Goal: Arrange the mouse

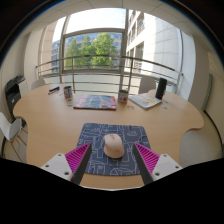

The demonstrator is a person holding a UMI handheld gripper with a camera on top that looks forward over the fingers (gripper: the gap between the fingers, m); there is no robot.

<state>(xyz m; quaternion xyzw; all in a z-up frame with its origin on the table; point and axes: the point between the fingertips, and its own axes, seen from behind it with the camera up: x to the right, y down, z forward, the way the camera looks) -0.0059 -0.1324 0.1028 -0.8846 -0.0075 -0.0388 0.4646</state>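
Observation:
A pale pink computer mouse (114,145) lies on a dark blue patterned mouse mat (128,133) near the front edge of a round wooden table (45,120). My gripper (112,157) is open, its two pink-padded fingers (78,157) spread wide. The mouse sits just ahead of the fingers, about midway between them, with clear gaps at both sides. It rests on the mat and nothing holds it.
Farther back on the table lie a colourful flat book or mat (95,101), a white book (147,100), a dark cup (123,97) and a black cylinder (160,88). A chair (12,128) stands at the left. A railing and large windows (95,45) are behind.

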